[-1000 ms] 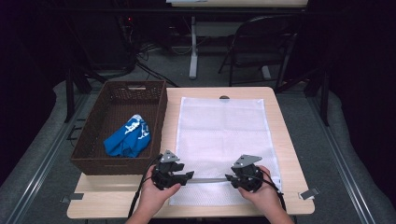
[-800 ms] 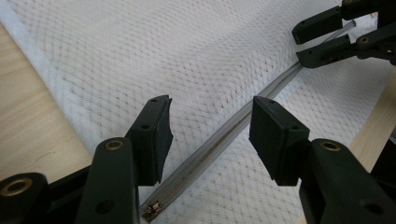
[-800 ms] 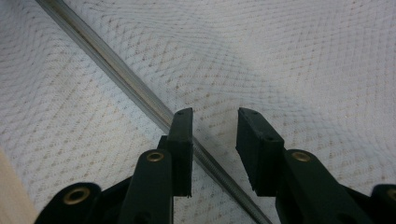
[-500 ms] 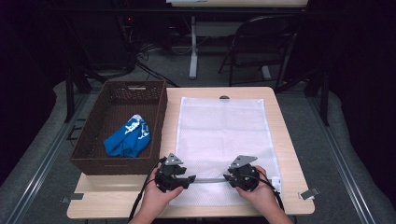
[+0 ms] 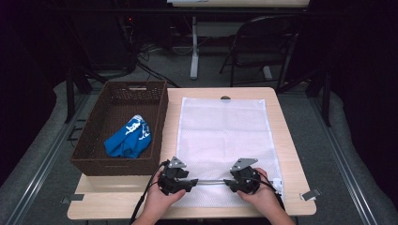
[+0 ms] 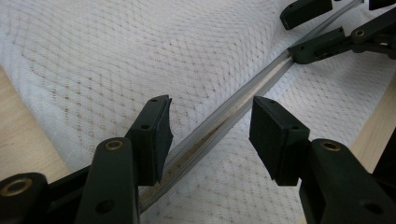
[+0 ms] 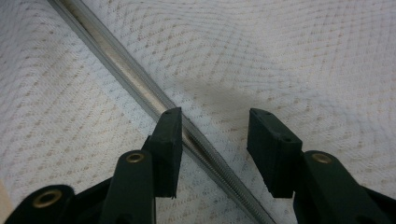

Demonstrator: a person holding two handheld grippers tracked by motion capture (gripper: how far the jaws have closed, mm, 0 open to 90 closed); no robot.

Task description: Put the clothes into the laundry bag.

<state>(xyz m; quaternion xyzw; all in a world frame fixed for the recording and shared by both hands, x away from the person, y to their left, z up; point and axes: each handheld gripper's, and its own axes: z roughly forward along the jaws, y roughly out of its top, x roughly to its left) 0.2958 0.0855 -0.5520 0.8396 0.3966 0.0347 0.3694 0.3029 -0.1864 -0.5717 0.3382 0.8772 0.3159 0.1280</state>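
Zipper [image 6: 224, 119] of the white mesh bag [image 5: 220, 136] runs crosswise along the bag's near end, lengthwise between both released grippers: left gripper [image 6: 210, 133] and right gripper [image 7: 215, 144] each straddle it, jaws apart. Beyond and left of the bag, a basket [image 5: 89, 140] holds blue cloth [image 5: 126, 140].

The mesh laundry bag [image 5: 224, 140] is white with a fine diamond weave, its zipper [image 6: 243, 100] pale grey; the wicker basket [image 5: 89, 145] is dark brown; the cloth [image 5: 127, 139] inside is blue with white print; the tabletop [image 5: 291, 150] is light wood; the fingers [image 7: 169, 149] are black.
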